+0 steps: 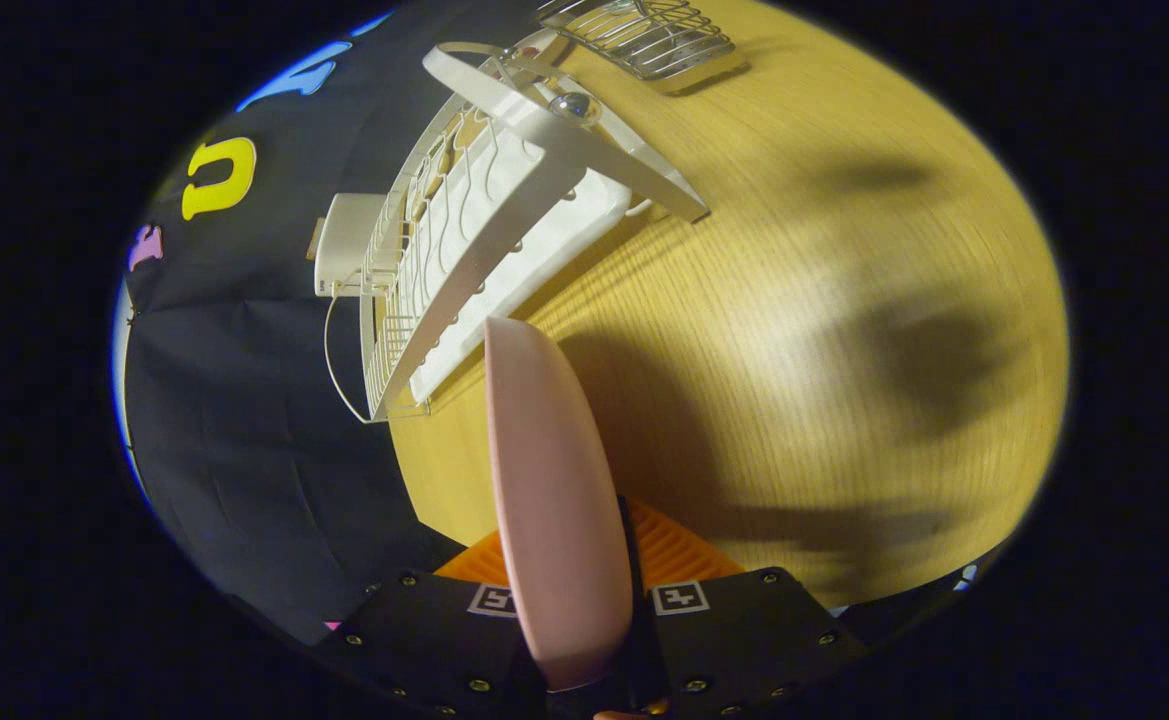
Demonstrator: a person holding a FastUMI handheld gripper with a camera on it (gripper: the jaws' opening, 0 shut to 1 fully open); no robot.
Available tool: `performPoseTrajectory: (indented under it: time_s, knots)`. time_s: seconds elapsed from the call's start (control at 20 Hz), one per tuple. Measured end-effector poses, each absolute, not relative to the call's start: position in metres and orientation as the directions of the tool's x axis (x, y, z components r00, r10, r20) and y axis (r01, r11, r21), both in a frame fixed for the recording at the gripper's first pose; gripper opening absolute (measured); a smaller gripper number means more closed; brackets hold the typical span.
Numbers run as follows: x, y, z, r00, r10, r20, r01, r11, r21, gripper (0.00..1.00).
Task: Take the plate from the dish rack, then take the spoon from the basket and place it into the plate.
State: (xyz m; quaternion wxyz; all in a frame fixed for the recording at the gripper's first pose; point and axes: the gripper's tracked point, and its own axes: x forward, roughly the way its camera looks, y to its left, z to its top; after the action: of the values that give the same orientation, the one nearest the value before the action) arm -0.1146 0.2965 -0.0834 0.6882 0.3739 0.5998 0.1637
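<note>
claw clamped tight on the pink plate, held edge-on.

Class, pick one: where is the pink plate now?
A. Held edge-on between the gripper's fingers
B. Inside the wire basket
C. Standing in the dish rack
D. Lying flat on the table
A: the plate stands edge-on, clamped in the gripper, clear of the rack.
</note>
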Motion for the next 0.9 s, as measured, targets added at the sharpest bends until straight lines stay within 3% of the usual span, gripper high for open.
performPoseTrajectory:
  time_s: [0.2,0.3,0.65,0.9]
  knots:
    - [-0.113,0.302,-0.092,0.238,0.665,-0.708,0.225,0.671,0.707,0.33]
    - [-0.113,0.297,-0.098,0.233,0.653,-0.721,0.228,0.684,0.693,0.46]
    - [-0.109,0.272,-0.099,0.262,0.624,-0.736,0.229,0.701,0.675,0.46]
    - [-0.084,0.22,-0.08,0.414,0.477,-0.775,0.198,0.784,0.589,0.47]
